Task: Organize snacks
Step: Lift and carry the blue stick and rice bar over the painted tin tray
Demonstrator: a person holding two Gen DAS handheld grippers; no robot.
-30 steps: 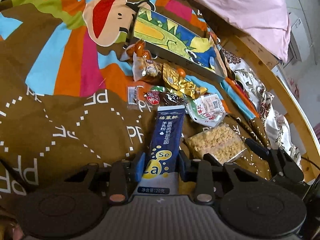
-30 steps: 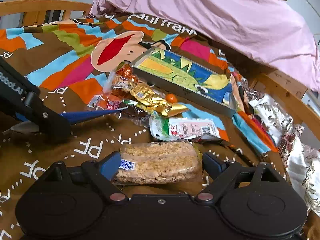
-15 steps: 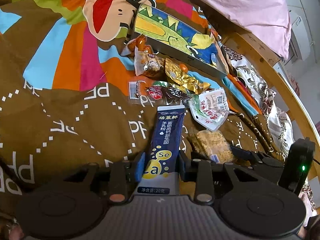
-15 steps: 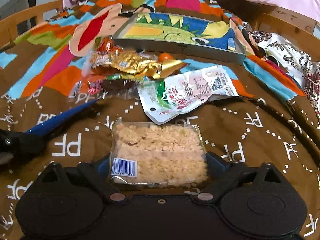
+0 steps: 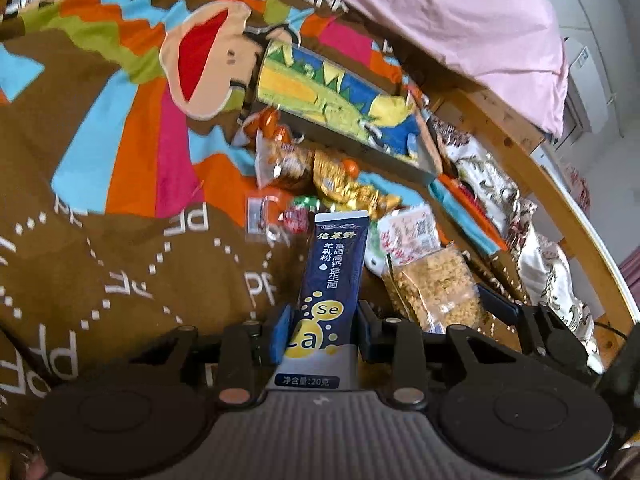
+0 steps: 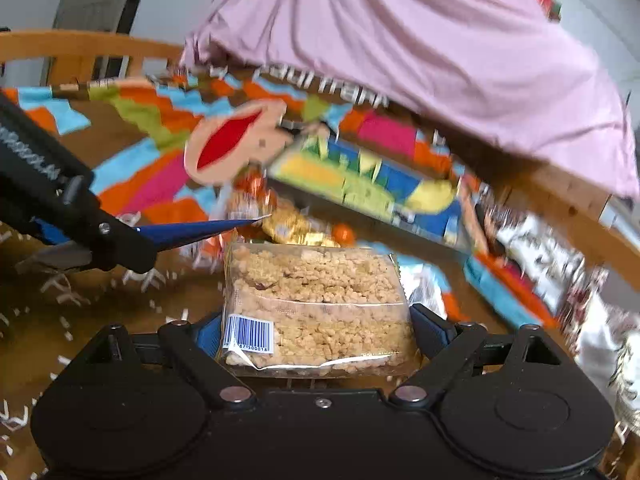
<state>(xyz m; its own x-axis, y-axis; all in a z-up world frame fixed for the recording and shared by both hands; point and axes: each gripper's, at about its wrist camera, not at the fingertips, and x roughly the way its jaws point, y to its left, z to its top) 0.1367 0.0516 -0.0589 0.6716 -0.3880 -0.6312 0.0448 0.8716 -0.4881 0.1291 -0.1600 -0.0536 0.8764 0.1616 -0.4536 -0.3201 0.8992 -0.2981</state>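
Note:
My left gripper [image 5: 322, 328] is shut on a dark blue stick sachet [image 5: 334, 272] that points forward above the blanket. From the right wrist view that sachet [image 6: 192, 234] shows edge-on in the left gripper [image 6: 80, 220]. My right gripper [image 6: 316, 332] is shut on a clear pack of crumbly crisp [image 6: 316, 292] with a barcode, held off the blanket. The same pack [image 5: 434, 288] appears beside the sachet in the left wrist view. Behind both lies a pile of snacks: gold wrappers [image 5: 344, 188], a white pouch [image 5: 408, 232], orange candies [image 5: 268, 124]. A dinosaur-printed box [image 5: 340, 108] lies behind the pile.
Everything rests on a bed with a brown and multicoloured cartoon blanket [image 5: 120, 240]. A pink quilt [image 6: 400, 40] is heaped at the back. The wooden bed rail [image 5: 560, 208] and a patterned cloth [image 5: 488, 184] run along the right side.
The right gripper closed around the crisp pack on the blanket and has lifted it, tilting upward. The left gripper has kept the blue sachet almost still.

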